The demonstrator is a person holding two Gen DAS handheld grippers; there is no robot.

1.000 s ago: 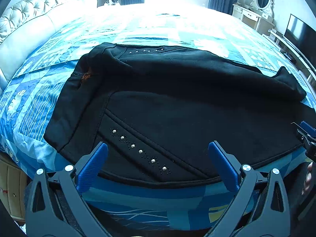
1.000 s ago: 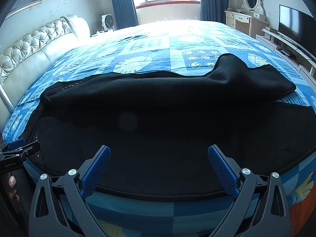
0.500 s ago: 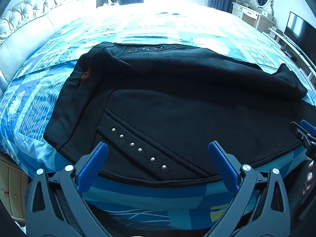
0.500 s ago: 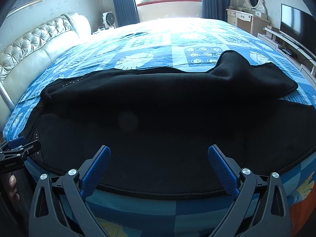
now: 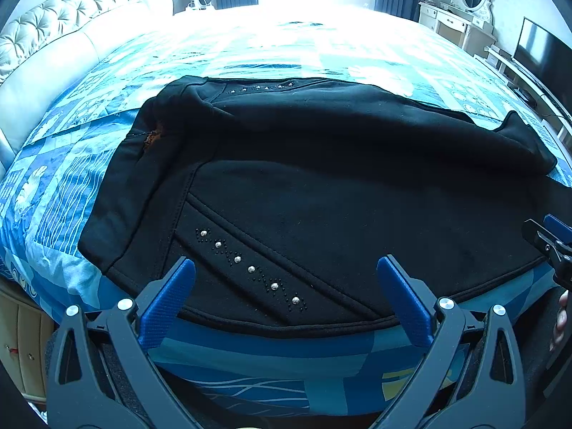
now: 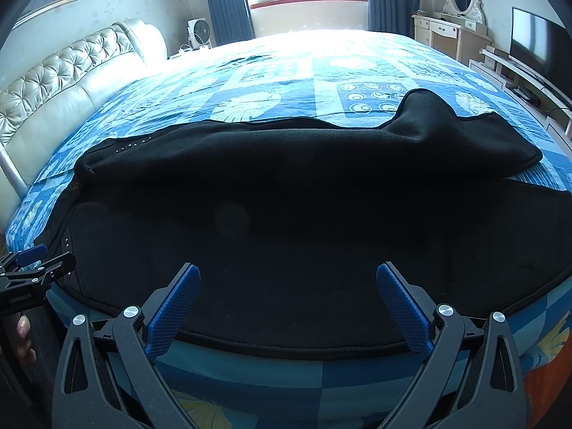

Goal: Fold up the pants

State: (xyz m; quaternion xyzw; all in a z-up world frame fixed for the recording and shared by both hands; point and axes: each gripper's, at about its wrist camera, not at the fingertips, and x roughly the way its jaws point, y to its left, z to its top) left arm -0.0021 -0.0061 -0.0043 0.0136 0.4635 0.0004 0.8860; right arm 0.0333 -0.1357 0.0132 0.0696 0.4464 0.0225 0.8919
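Note:
Black pants (image 5: 321,186) lie across the blue patterned bed (image 5: 286,50), waist to the left, with a row of silver studs (image 5: 250,268) on the near pocket. The far leg is folded over the near one; its cuff (image 6: 464,136) ends at the right. My left gripper (image 5: 286,268) hangs open just over the near hem at the waist end, holding nothing. Over the near hem farther right, my right gripper (image 6: 287,275) is open too and holds nothing. Each gripper shows at the edge of the other's view: the right gripper (image 5: 550,239) and the left gripper (image 6: 32,264).
A tufted cream headboard (image 6: 60,82) runs along the left. A white dresser with a mirror (image 6: 454,25), a TV (image 6: 536,53) on a low stand, a fan (image 6: 198,32) and a curtained window stand beyond the bed. The bed's front edge is right below the grippers.
Both grippers have pulled back and risen slightly, so the pants sit a little lower and farther in both views. The pants have not moved and the jaws stayed open.

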